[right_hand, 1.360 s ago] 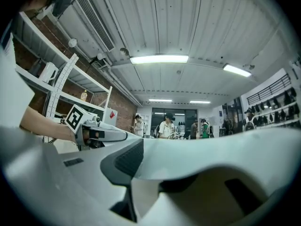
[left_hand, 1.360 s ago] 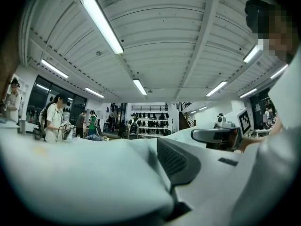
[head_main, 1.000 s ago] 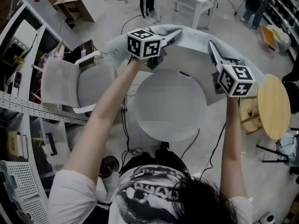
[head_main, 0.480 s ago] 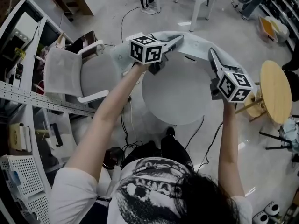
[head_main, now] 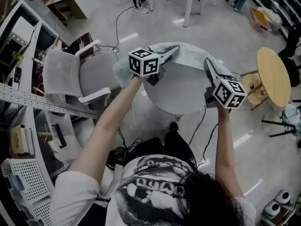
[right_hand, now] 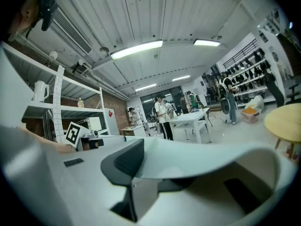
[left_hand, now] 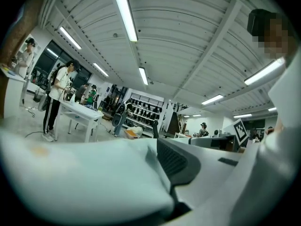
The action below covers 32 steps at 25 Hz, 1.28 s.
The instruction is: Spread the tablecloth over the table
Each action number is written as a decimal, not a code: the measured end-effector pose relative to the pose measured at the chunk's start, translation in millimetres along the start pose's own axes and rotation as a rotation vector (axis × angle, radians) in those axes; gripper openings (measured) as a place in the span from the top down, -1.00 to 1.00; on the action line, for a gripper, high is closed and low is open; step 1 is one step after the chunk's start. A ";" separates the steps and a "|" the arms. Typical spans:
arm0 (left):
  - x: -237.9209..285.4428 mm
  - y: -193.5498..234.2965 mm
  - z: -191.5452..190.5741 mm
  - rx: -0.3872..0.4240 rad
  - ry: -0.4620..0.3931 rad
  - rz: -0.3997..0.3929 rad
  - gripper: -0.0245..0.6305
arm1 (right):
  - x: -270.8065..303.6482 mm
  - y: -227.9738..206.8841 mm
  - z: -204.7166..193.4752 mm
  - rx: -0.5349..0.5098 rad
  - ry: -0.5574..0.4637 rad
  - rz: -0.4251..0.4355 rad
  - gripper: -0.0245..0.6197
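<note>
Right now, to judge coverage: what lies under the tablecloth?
The tablecloth covers the round table at its far rim only; the near top shows bare. Anything beneath the cloth there cannot be seen.

Glossy grey floor (head_main: 225, 32), white mesh chair (head_main: 61, 76) left, round wooden table (head_main: 272, 76) right — strip lights (left_hand: 124, 11) overhead.

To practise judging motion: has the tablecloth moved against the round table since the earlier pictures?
Yes. The tablecloth has come toward the person, from beyond the round table to overlapping its far rim.
</note>
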<state>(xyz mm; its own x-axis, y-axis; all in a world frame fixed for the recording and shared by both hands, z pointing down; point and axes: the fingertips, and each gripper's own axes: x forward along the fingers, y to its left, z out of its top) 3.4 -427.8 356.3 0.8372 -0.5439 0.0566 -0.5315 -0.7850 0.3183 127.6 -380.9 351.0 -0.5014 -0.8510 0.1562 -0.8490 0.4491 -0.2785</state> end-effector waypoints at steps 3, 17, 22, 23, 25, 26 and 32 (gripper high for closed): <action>-19.5 -12.5 -24.7 -0.053 -0.012 -0.009 0.69 | -18.0 11.6 -25.6 0.040 0.010 0.000 0.65; -87.5 -47.7 -148.4 -0.314 0.009 -0.020 0.69 | -82.1 43.5 -152.6 0.301 0.109 -0.015 0.67; -102.8 -52.9 -187.5 -0.405 0.025 -0.012 0.69 | -96.2 46.9 -191.5 0.374 0.145 -0.038 0.69; -105.5 -53.7 -193.9 -0.420 0.027 -0.011 0.69 | -98.2 47.7 -197.7 0.385 0.152 -0.042 0.69; -110.6 -55.9 -206.7 -0.449 0.031 -0.009 0.69 | -103.0 49.7 -209.9 0.404 0.167 -0.052 0.68; -113.0 -57.4 -213.8 -0.463 0.034 -0.008 0.69 | -105.9 50.5 -216.2 0.414 0.174 -0.058 0.69; -124.7 -60.1 -265.2 -0.544 0.085 0.016 0.69 | -119.2 48.6 -264.9 0.506 0.217 -0.100 0.70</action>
<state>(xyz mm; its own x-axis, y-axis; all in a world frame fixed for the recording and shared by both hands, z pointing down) -34.9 -234.2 581.1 0.8488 -0.5112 0.1350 -0.4205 -0.4980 0.7584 101.9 -185.6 569.9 -0.4904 -0.7835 0.3816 -0.7353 0.1369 -0.6638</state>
